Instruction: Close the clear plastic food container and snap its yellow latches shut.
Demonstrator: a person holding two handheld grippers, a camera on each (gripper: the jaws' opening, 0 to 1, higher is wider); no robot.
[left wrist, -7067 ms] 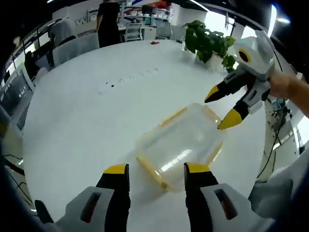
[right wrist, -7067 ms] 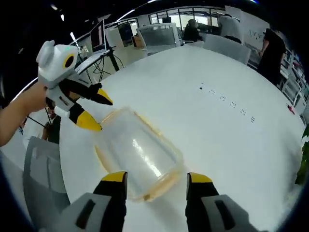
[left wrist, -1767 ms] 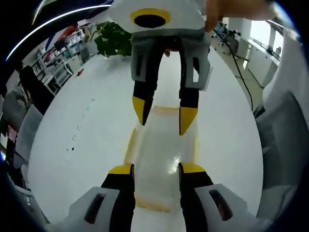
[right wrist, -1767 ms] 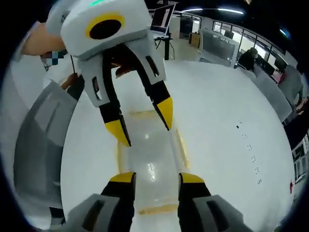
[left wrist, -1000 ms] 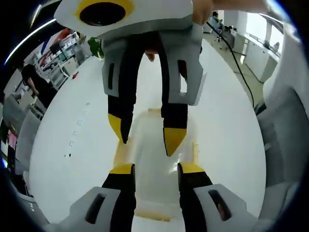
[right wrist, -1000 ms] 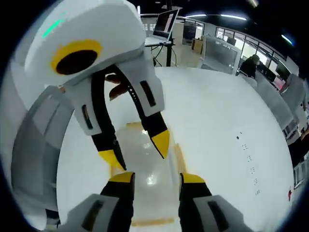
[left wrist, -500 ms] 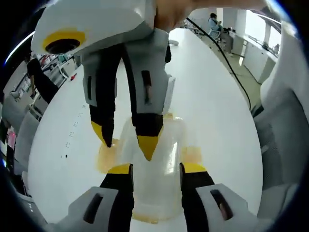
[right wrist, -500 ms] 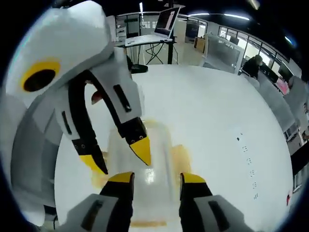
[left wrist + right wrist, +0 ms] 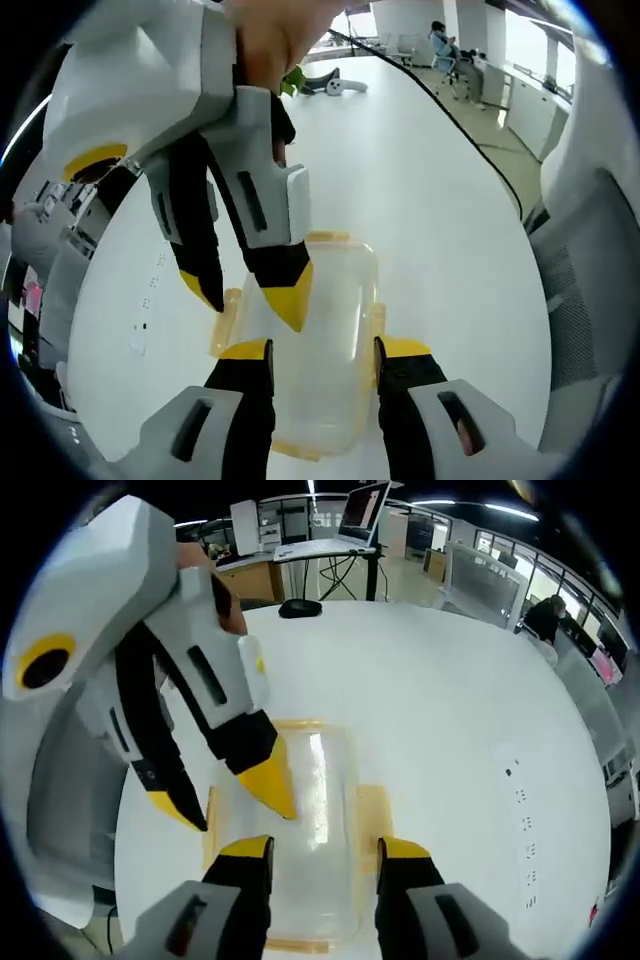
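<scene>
The clear container (image 9: 318,330) lies on the white counter (image 9: 440,220), between the two facing tongs. The left tongs (image 9: 318,348) and the right tongs (image 9: 323,848) both stand open over its lid, holding nothing. Yellow latches (image 9: 374,810) flank its sides.

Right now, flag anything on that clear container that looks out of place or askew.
The clear container sits flat on the white table, but its yellow side latches splay outward instead of lying snapped against the walls. Nothing spilled or damaged.
</scene>
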